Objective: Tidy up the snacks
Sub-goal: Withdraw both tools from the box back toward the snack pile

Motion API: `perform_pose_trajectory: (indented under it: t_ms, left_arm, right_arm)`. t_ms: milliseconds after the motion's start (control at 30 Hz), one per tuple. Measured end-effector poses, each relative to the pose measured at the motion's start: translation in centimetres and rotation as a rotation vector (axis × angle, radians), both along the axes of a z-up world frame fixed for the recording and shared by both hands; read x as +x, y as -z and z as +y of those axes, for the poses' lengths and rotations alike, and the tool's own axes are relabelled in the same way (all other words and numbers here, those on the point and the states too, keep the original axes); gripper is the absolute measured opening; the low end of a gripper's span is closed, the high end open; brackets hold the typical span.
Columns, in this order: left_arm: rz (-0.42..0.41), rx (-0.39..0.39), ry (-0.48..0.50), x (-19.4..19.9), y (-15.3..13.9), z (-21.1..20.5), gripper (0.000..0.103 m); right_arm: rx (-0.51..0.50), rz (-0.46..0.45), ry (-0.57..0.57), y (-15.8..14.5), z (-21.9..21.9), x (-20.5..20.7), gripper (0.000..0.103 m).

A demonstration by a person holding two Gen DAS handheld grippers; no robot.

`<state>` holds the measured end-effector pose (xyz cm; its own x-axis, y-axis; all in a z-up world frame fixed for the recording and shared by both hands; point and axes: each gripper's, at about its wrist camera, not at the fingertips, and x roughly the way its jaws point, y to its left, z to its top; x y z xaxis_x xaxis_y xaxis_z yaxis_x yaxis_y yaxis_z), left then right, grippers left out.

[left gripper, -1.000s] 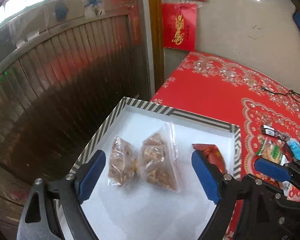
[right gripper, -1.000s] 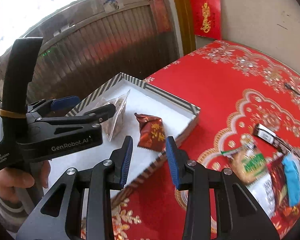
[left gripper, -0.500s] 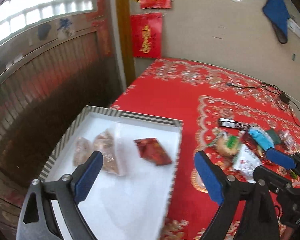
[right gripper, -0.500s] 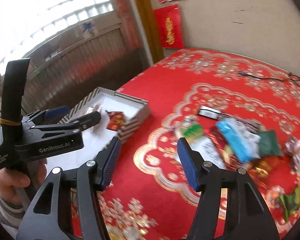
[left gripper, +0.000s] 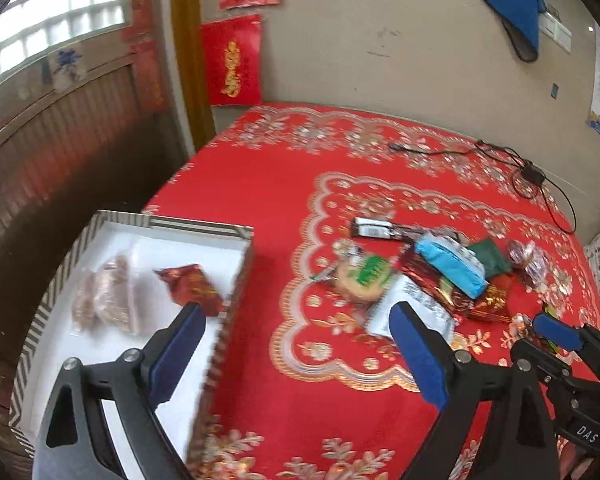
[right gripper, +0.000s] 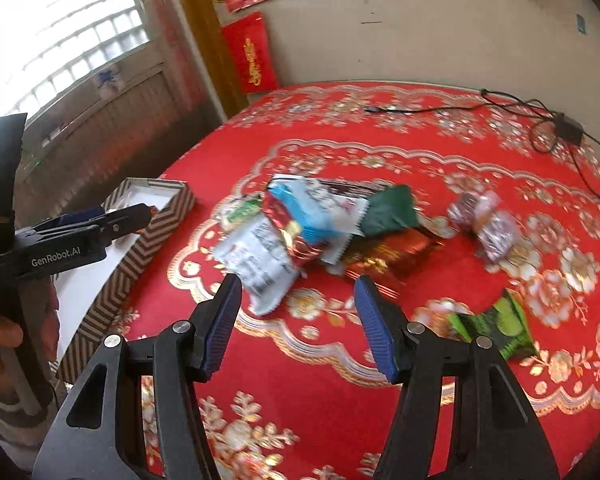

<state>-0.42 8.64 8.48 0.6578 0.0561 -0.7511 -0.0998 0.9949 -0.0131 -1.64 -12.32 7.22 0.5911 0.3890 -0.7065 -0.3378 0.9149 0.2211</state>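
Both hand-held grippers have swung away from the box point(left gripper: 204, 226) toward the heap of snacks point(right gripper: 300, 224) mid-table, so another pick looks next. The right hand-held gripper point(right gripper: 296, 320) has just been opening its jaws and now hangs released with nothing between them, just short of the white packet point(right gripper: 256, 264). The left hand-held gripper point(left gripper: 296, 356) is spread wide, empty too. Two snacks lie in the box: a clear bag point(left gripper: 108, 296) and a red packet point(left gripper: 190, 286). The rest are crinkly, overlapping wrappers.
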Motion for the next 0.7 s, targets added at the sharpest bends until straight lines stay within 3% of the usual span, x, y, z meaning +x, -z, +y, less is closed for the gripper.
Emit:
perform_pose_trajectory:
  t_ms: [233,633,700]
  left_arm:
    - [0.063,-0.017,0.012,1.3,2.3,-2.7,0.094]
    - [0.126,0.006,-0.06,5.0,5.0,-5.0,0.095]
    - [0.147,-0.033,-0.067,5.7,5.6,-5.0,0.095]
  right_arm:
    - [0.012,0.019,0.011,0.9,-1.3,0.1,0.059]
    - [0.027,0.038,0.026,1.6,-2.5,0.3,0.059]
    - [0.032,0.039,0.029,1.6,-2.7,0.4,0.059]
